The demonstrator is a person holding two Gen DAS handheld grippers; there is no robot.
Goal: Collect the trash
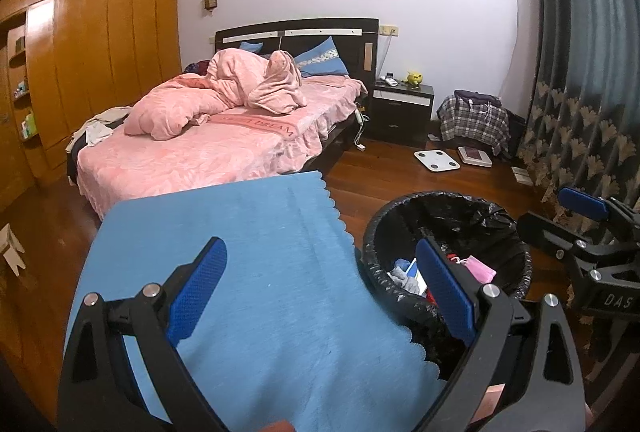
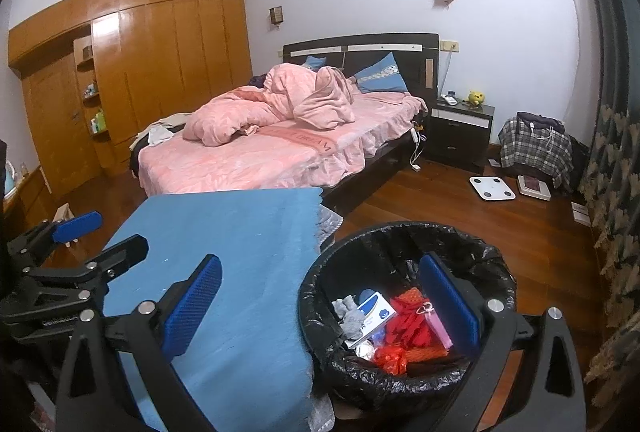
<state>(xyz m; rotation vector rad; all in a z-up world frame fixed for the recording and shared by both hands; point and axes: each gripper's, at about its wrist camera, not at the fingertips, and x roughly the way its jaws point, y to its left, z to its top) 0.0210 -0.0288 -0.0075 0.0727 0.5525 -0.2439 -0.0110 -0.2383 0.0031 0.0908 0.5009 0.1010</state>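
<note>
A round bin lined with a black bag (image 2: 404, 232) stands on the floor beside a table under a blue cloth (image 2: 240, 232). Inside lie a grey glove (image 2: 352, 314), a white and blue box (image 2: 376, 310), red wrappers (image 2: 412, 328) and a pink pack (image 2: 438, 330). My right gripper (image 2: 320, 306) hangs open over the table edge and the bin, with nothing between its pads. My left gripper (image 1: 320, 292) is open too, above the blue cloth (image 1: 248, 252), its right pad over the bin (image 1: 440, 199). Each gripper shows in the other's view: right (image 1: 560, 216), left (image 2: 98, 238).
A bed with pink covers (image 2: 260, 151) lies beyond the table. A dark nightstand (image 2: 460, 135), a white scale (image 2: 492, 187) and a plaid-draped seat (image 2: 536, 147) sit on the wooden floor at the right. A patterned curtain (image 2: 612, 171) hangs far right, wooden wardrobes (image 2: 160, 63) at left.
</note>
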